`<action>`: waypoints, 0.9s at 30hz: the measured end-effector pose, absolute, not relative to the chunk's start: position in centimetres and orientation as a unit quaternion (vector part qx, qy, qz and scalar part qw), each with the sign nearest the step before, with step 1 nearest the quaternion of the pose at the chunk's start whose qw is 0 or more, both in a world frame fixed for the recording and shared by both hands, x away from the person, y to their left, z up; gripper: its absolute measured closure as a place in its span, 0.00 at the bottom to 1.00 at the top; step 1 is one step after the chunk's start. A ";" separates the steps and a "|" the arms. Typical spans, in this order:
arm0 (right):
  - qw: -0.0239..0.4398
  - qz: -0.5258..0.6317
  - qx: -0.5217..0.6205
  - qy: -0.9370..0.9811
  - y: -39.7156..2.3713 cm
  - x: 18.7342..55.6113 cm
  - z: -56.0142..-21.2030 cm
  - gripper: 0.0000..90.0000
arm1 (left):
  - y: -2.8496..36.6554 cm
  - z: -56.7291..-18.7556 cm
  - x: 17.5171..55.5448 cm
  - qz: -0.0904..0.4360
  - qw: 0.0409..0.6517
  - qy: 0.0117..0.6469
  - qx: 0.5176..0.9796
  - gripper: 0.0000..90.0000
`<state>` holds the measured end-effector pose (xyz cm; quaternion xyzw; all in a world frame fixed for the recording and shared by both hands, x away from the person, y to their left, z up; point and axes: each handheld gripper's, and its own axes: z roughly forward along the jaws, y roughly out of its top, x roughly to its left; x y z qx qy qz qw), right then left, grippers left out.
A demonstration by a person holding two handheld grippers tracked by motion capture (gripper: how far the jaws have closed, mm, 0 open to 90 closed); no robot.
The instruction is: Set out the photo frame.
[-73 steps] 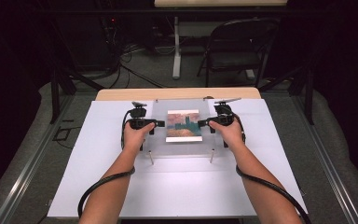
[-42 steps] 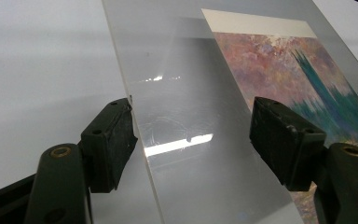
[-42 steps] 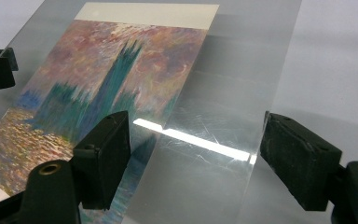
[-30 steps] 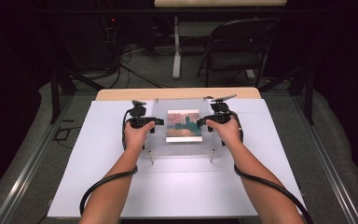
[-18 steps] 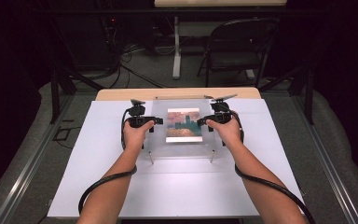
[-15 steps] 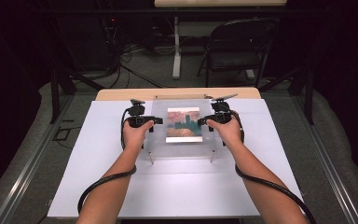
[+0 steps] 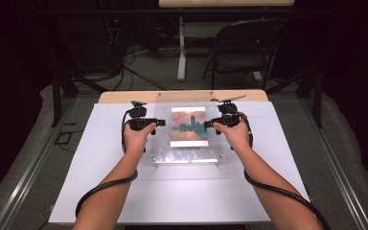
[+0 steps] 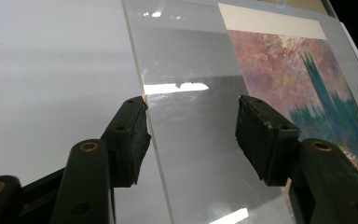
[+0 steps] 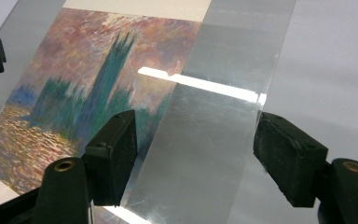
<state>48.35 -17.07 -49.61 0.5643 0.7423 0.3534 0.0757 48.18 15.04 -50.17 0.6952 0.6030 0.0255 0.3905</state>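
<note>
White tabletop [image 7: 100, 158], clear acrylic sheet [image 7: 187, 155] over print [image 7: 189, 125]. Left gripper [image 8: 191, 130], right gripper [image 9: 196, 144] jaws closing, straddling sheet edges, not yet pinching. Squeeze evenly, lift level.

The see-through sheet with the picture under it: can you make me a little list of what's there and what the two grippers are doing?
sheet: clear plastic sheet, lying over the picture on the white table
picture: painted print, pink sky, dark tower, orange water
left gripper: at the sheet's left edge, jaws apart and just closing, one on each side of the edge
right gripper: at the sheet's right edge, jaws apart and just closing
behind the table: folding chair
</note>
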 end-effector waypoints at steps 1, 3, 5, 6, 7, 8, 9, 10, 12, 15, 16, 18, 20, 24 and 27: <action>0.078 0.352 0.564 0.743 -17.0 48.3 -49.5 0.34 | 15.0 -50.0 48.1 0.027 0.391 0.603 0.695 0.50; 0.082 0.351 0.563 0.743 -17.0 48.1 -49.2 0.34 | 15.0 -49.8 47.9 0.030 0.392 0.602 0.695 0.50; 0.086 0.352 0.560 0.745 -17.0 47.9 -49.0 0.35 | 15.1 -49.6 47.8 0.031 0.393 0.600 0.696 0.51; 0.087 0.351 0.559 0.746 -17.0 47.8 -48.9 0.36 | 15.1 -49.4 47.7 0.032 0.393 0.601 0.695 0.51; 0.087 0.351 0.560 0.746 -17.0 47.7 -48.7 0.36 | 15.1 -49.2 47.6 0.034 0.394 0.599 0.697 0.52; 0.089 0.351 0.557 0.747 -17.0 47.6 -48.6 0.37 | 15.1 -49.1 47.5 0.033 0.393 0.598 0.698 0.52; 0.090 0.351 0.556 0.748 -17.0 47.5 -48.4 0.37 | 15.1 -48.9 47.4 0.035 0.393 0.597 0.698 0.52; 0.092 0.350 0.554 0.750 -17.0 47.4 -48.3 0.37 | 15.1 -48.8 47.3 0.036 0.393 0.597 0.699 0.53; 0.096 0.349 0.551 0.752 -17.0 47.2 -48.0 0.39 | 15.3 -48.5 47.2 0.037 0.393 0.594 0.701 0.54; 0.099 0.351 0.551 0.751 -17.1 47.0 -47.6 0.41 | 15.4 -48.2 46.9 0.038 0.396 0.592 0.701 0.55; 0.099 0.352 0.551 0.750 -17.1 46.8 -47.5 0.42 | 15.5 -48.1 46.8 0.038 0.398 0.590 0.701 0.56; 0.100 0.355 0.551 0.748 -17.2 46.6 -47.4 0.44 | 15.6 -48.0 46.7 0.038 0.400 0.589 0.701 0.57; 0.102 0.356 0.551 0.748 -17.2 46.5 -47.2 0.45 | 15.6 -47.8 46.5 0.040 0.401 0.588 0.702 0.58; 0.105 0.357 0.548 0.749 -17.2 46.1 -46.8 0.46 | 15.8 -47.4 46.1 0.042 0.403 0.585 0.702 0.59; 0.112 0.356 0.542 0.753 -17.2 45.8 -46.5 0.47 | 15.7 -47.0 45.7 0.047 0.402 0.582 0.706 0.60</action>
